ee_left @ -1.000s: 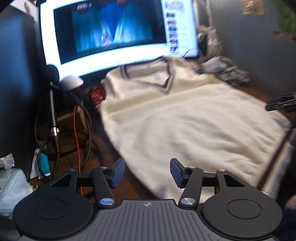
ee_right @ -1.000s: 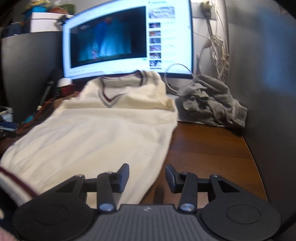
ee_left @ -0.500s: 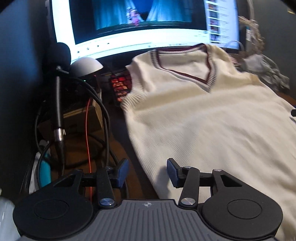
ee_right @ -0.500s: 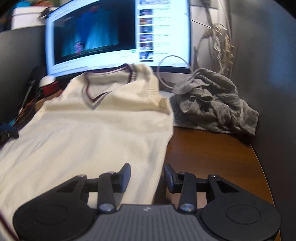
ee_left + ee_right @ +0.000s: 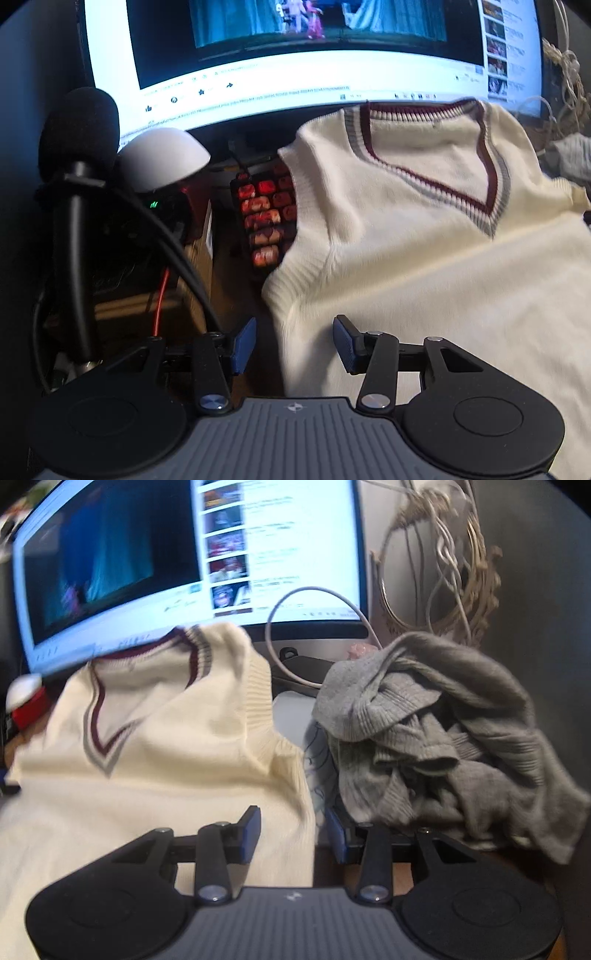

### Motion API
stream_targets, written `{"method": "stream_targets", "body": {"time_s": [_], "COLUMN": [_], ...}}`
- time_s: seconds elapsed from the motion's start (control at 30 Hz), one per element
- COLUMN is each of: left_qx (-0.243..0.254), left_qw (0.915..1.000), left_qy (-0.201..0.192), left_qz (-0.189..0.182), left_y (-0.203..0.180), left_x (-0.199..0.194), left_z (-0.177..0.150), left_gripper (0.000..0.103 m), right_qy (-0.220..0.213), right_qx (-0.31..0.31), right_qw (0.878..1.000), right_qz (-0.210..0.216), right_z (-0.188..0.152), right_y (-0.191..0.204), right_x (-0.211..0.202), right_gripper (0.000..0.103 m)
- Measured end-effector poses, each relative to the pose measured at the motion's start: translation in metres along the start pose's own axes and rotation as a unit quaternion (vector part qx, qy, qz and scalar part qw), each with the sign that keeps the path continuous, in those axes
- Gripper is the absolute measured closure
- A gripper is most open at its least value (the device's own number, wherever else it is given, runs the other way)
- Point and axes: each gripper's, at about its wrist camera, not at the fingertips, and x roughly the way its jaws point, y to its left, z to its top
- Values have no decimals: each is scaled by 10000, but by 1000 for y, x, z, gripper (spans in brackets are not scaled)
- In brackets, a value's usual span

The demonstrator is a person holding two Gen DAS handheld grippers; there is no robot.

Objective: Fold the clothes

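A cream knit vest (image 5: 424, 258) with a maroon and grey V-neck lies flat on the desk, collar toward the monitor. My left gripper (image 5: 294, 343) is open, its jaws straddling the vest's left side edge just below the armhole. In the right wrist view the vest (image 5: 166, 760) fills the left half. My right gripper (image 5: 293, 829) is open, its jaws straddling the vest's right side edge below the other armhole.
A lit monitor (image 5: 314, 55) stands behind the vest. A microphone (image 5: 77, 147), cables and a red-lit keypad (image 5: 266, 218) crowd the left. A crumpled grey garment (image 5: 443, 731) lies at the right by a grey wall, with hanging cords (image 5: 443, 554) above.
Both grippers have moved forward along the vest's sides, from near the hem up to just below the armholes. Both stay open.
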Motion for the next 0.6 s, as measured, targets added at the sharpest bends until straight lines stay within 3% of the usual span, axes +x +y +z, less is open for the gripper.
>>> {"method": "stream_targets", "body": {"time_s": [0.1,0.17,0.27,0.33,0.4,0.6], "left_qx": [-77,-65,31,175,377,81], "left_qw": [9999,9999,10000,9998,9990,9978], "left_qy": [-105,-1,8,-21,-147,-642], "left_qz": [82,121,49,81,209,171], "left_y": [0,0,-5,-11,-17,-12], "left_x": [4,13,22,26,28,14], "left_z": [10,15,20,20,18,28], "left_gripper": [56,56,56,69,94,96], "right_qy": [-10,-31,-45,-58,-80,-419], "right_qx": [211,188,131,123,138,325], "right_qw": [9998,9998,9999,9999,9998,9986], "right_qz": [45,28,51,77,138,-47], "right_z": [5,7,11,13,13,17], "right_y": [-5,-5,-3,-2,-1,4], "right_x": [12,18,23,26,29,29], "right_gripper": [65,78,83,89,96,97]}}
